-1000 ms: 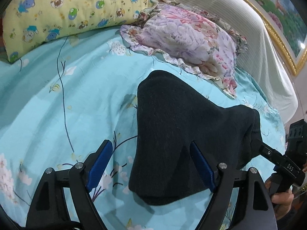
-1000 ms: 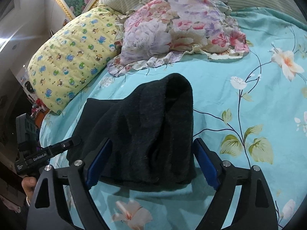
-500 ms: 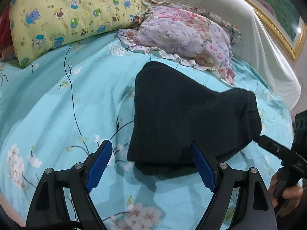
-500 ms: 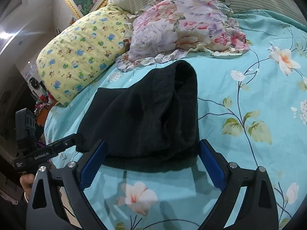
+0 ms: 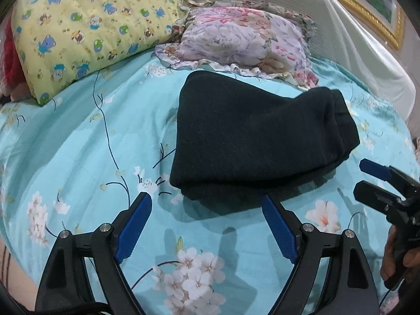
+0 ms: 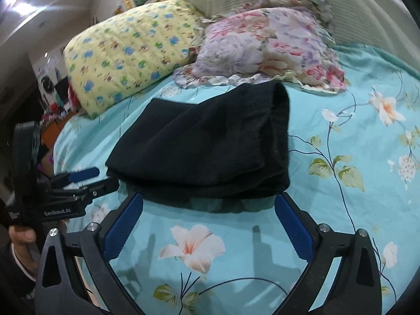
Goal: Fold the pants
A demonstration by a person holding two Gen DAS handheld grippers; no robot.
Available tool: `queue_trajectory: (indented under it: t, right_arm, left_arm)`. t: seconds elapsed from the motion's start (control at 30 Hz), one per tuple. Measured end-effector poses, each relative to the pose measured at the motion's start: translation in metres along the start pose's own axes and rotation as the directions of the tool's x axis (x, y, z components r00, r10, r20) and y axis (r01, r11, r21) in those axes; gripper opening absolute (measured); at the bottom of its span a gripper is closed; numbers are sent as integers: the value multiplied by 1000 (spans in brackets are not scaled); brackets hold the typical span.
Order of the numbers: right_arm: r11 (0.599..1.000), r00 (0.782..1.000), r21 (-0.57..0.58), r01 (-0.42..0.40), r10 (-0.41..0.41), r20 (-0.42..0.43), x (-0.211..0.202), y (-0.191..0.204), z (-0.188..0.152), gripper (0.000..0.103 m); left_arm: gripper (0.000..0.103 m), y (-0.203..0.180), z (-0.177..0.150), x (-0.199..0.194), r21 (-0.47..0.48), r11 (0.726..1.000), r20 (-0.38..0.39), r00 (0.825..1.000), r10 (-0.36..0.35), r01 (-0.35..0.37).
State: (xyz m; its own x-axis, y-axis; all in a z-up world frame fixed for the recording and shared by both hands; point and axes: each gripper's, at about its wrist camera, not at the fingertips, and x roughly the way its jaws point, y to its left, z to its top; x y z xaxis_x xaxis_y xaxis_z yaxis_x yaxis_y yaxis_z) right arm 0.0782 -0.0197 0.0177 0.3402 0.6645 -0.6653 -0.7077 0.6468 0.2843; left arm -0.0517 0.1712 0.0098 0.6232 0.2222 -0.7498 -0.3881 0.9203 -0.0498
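The black pants (image 5: 249,136) lie folded in a thick bundle on the turquoise flowered bedsheet (image 5: 78,144). My left gripper (image 5: 205,198) hovers just short of the bundle's near edge; its jaws are opening and hold nothing. In the right wrist view the same pants (image 6: 204,141) lie just beyond my right gripper (image 6: 208,197), whose blue-padded jaws are opening wide around bare sheet. Each gripper shows in the other's view: the right gripper (image 5: 372,176) off the bundle's right end, the left gripper (image 6: 89,181) at its left corner, each held in a hand.
A yellow cartoon-print pillow (image 5: 86,31) and a frilled floral pillow (image 5: 244,39) lie behind the pants against a white padded headboard (image 5: 341,39). A gold picture frame (image 5: 367,8) hangs above. Room clutter (image 6: 55,97) shows past the bed's left edge.
Both grippers have drawn back toward the near side, off the pants, which now rest free on the sheet. The right jaws have spread wider.
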Motion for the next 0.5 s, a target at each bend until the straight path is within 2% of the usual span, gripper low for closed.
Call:
queue_trajectory:
  t: [0.1, 0.3, 0.5]
  right_arm:
    - [999, 1000, -33, 27, -27, -3, 1, 8, -4, 101]
    - [998, 999, -41, 48, -48, 15, 0, 13, -10, 101]
    - [998, 999, -26, 50, -50, 16, 2, 12, -15, 101]
  left_arm:
    - [90, -6, -4, -3, 32, 999, 9, 1000, 11, -11]
    - [96, -6, -10, -6, 37, 999, 21, 1000, 18, -19]
    - [97, -7, -14, -1, 55, 998, 17, 999, 27, -28]
